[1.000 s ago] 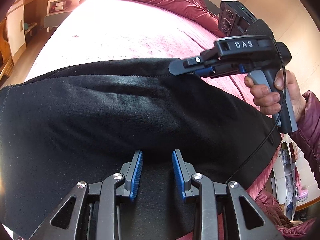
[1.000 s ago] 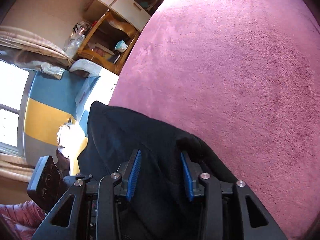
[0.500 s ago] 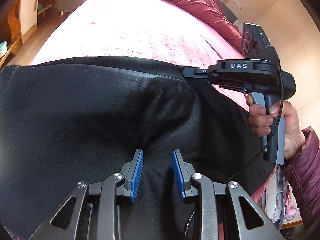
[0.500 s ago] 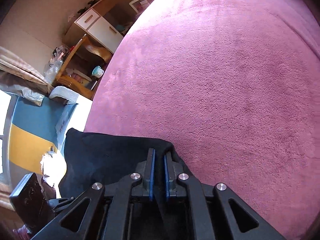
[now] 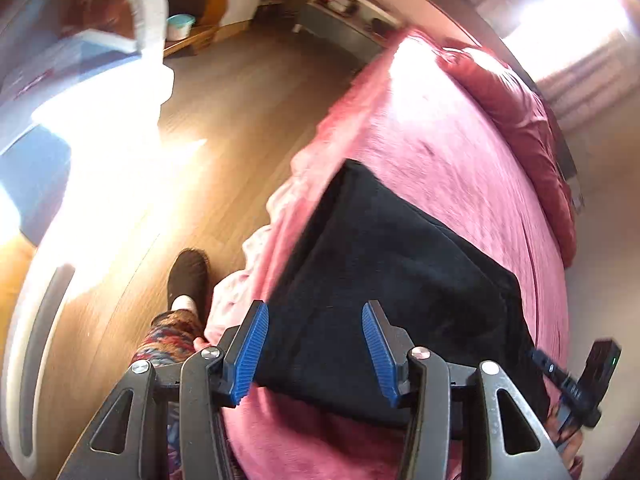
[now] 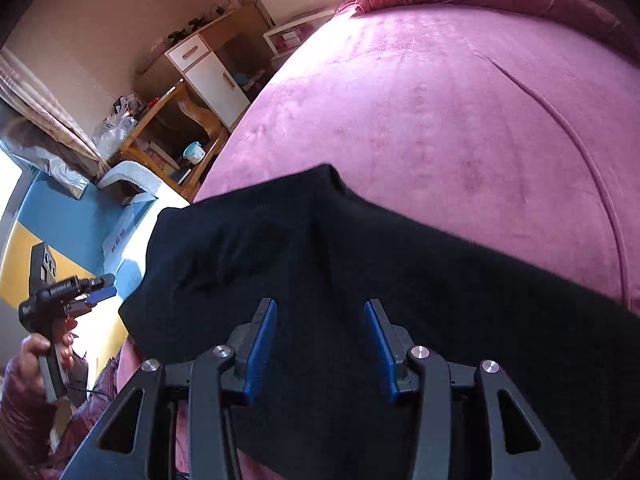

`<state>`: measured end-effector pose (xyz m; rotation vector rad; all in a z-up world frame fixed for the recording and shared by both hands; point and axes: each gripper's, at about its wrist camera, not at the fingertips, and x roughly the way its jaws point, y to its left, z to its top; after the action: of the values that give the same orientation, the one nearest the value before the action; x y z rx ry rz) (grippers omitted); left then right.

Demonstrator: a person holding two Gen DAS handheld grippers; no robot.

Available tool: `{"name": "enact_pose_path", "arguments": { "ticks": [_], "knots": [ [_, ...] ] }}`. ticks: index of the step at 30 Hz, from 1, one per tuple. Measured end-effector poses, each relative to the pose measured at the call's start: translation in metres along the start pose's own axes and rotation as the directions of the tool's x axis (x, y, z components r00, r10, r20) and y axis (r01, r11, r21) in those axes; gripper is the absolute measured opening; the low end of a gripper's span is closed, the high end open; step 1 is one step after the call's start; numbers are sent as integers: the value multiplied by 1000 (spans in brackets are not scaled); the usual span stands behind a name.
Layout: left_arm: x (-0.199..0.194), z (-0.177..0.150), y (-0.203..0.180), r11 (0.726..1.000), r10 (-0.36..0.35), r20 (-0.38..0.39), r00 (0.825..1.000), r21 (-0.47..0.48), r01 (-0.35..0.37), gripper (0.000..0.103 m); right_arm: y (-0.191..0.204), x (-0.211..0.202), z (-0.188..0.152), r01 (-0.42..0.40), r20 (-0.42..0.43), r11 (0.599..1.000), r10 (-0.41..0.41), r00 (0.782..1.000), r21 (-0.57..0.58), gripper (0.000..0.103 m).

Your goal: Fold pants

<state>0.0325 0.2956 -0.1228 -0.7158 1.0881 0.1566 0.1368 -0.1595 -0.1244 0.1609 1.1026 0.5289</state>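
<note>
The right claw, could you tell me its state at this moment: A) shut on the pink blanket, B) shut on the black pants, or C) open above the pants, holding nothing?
C: the right claw stands wide open over the black pants, nothing between its blue pads.

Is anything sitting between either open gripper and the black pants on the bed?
Nothing visible does. The right gripper hangs open directly over the black pants, with only cloth between its fingers. The left gripper is open too, pants just ahead on the pink bed cover. No other item lies on them.
</note>
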Motion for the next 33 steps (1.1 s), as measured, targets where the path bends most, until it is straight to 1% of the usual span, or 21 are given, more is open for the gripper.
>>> {"name": "enact_pose_path", "arguments": {
  "ticks": [2,3,6,7,8,9,11,12,13,14,16,19,21,22,24,26,28,29,31,33],
  "knots": [
    [1,4,26,996,-3,-25,1000,-87,1,48,2,3,-19,16,-15,1000,-16,1000,1,47],
    [3,0,35,993,-12,-39,999,-114,7,48,2,6,-28,16,-26,1000,-16,1000,8,47],
    [7,-16,48,988,-48,-73,996,-151,37,47,0,12,-46,25,-41,999,-23,999,40,47],
    [10,-17,44,987,-56,-80,995,-155,43,47,-1,14,-49,27,-45,998,-25,999,48,47],
    [-1,-18,39,987,-61,-87,994,-155,47,46,-2,15,-52,32,-43,998,-30,999,54,47],
    [2,-23,36,988,-69,-96,993,-148,54,44,-1,15,-55,33,-42,998,-30,999,57,47],
    [8,-26,31,990,-62,-116,991,-135,47,31,0,16,-59,39,-42,998,-37,998,51,47],
    [10,-28,28,991,-55,-121,991,-126,40,28,1,14,-61,42,-41,998,-40,998,48,48],
    [12,-28,23,993,-58,-125,991,-114,44,21,1,14,-62,43,-43,998,-41,998,44,49],
    [15,-29,19,994,-51,-126,991,-101,38,18,2,15,-61,48,-44,998,-46,998,41,49],
    [14,-28,14,997,-44,-97,994,-67,38,10,2,13,-61,53,-43,998,-51,998,38,49],
    [-1,-22,2,1000,-13,-25,1000,12,13,7,5,10,-61,31,-38,999,-29,999,41,49],
    [-14,-19,-7,998,-8,20,1000,69,7,6,7,5,-64,1,-37,999,0,999,38,49],
    [-18,-19,-10,995,9,36,999,99,-13,6,8,6,-66,0,-48,1000,2,999,27,49],
    [-14,-19,-9,991,36,24,999,125,-38,6,10,10,-72,19,-66,1000,-19,998,4,49],
    [0,-24,0,990,69,-12,998,122,-67,6,10,14,-78,21,-79,1000,-22,997,-7,50],
    [18,-31,8,985,108,-52,993,139,-100,6,12,16,-82,37,-78,999,-40,996,-40,50],
    [23,-34,11,984,116,-65,991,142,-106,6,14,18,-83,42,-79,998,-46,996,-46,50],
    [26,-34,13,984,120,-67,990,138,-110,7,15,18,-86,49,-74,998,-53,996,-47,50],
    [23,-32,12,979,150,-59,987,151,-139,9,17,20,-87,60,-73,997,-64,995,-55,50]
  ]
}}
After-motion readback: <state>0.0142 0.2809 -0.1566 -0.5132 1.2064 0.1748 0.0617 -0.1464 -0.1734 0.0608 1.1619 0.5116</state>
